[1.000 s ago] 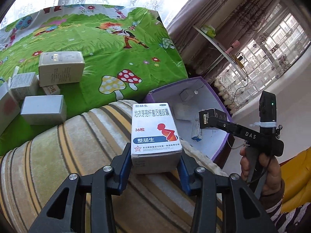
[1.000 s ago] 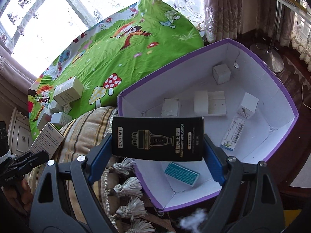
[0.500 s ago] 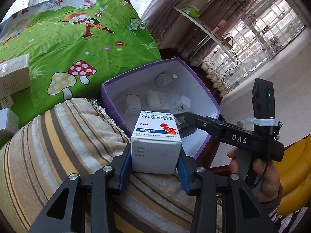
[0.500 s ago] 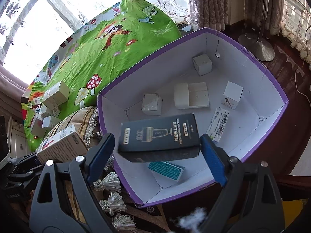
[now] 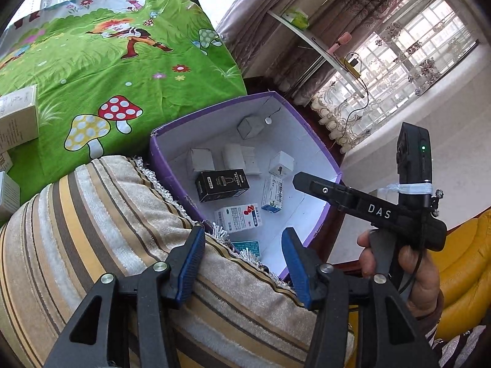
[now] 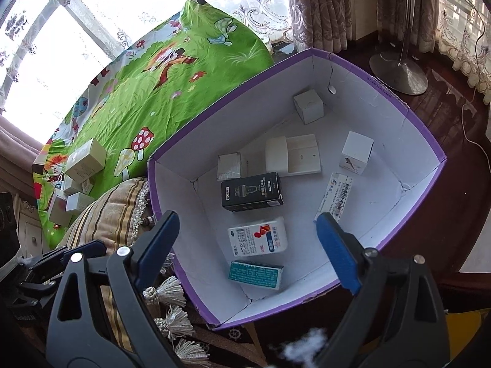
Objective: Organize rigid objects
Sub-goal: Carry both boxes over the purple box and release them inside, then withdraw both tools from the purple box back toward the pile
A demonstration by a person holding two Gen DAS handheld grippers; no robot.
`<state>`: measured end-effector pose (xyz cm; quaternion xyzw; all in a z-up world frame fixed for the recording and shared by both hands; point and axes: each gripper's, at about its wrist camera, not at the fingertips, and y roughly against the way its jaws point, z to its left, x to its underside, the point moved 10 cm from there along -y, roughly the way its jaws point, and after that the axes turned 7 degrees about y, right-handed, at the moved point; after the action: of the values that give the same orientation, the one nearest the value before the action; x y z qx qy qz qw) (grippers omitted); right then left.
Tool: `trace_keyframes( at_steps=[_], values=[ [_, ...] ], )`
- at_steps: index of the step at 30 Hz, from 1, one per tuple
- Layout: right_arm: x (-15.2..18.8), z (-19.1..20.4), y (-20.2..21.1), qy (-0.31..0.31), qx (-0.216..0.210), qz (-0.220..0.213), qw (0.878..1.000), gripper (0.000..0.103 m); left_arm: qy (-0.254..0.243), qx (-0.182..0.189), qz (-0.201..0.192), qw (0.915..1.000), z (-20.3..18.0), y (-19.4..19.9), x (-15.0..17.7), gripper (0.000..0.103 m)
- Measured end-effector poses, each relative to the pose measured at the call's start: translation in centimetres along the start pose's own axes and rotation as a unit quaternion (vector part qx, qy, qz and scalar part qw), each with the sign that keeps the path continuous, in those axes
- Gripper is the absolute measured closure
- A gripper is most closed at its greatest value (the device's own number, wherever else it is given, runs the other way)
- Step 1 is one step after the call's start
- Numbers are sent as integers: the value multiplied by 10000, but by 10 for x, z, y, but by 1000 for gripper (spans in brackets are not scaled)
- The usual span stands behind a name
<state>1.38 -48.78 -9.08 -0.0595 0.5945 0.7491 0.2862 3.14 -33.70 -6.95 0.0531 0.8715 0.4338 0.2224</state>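
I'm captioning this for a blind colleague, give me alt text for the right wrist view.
An open, empty right hand-held gripper hovers over a purple box with a white interior, holding several small cartons, including a black carton and a white medicine carton. To the left lie a striped cushion and a green cartoon sheet.

Purple box [image 6: 408, 109] with white inside, black carton [image 6: 251, 192], white carton with red and blue print [image 6: 257, 237], teal carton [image 6: 255, 274], green cartoon mushroom sheet [image 5: 101, 70], tan-and-brown striped cushion [image 5: 92, 214], blue gripper pads [image 6: 337, 253]
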Motion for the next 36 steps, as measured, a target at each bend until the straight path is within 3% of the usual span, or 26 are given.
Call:
trace_keyframes(
  at_steps=[11,23,30,36],
  values=[
    [-3,7,4,60,-16,-40,10000,11,82,29,-149,9999,6,12,2,50],
    [-3,59,6,604,-228,5,9979,11,558,-44,-534,9970,38,45,-3,50],
    [-2,99,5,1032,-367,72,9940,10,1069,-163,-887,9902,80,75,-3,48],
    [3,132,-1,1379,-458,201,9892,10,1652,-339,-1252,9777,126,106,1,42]
  ],
)
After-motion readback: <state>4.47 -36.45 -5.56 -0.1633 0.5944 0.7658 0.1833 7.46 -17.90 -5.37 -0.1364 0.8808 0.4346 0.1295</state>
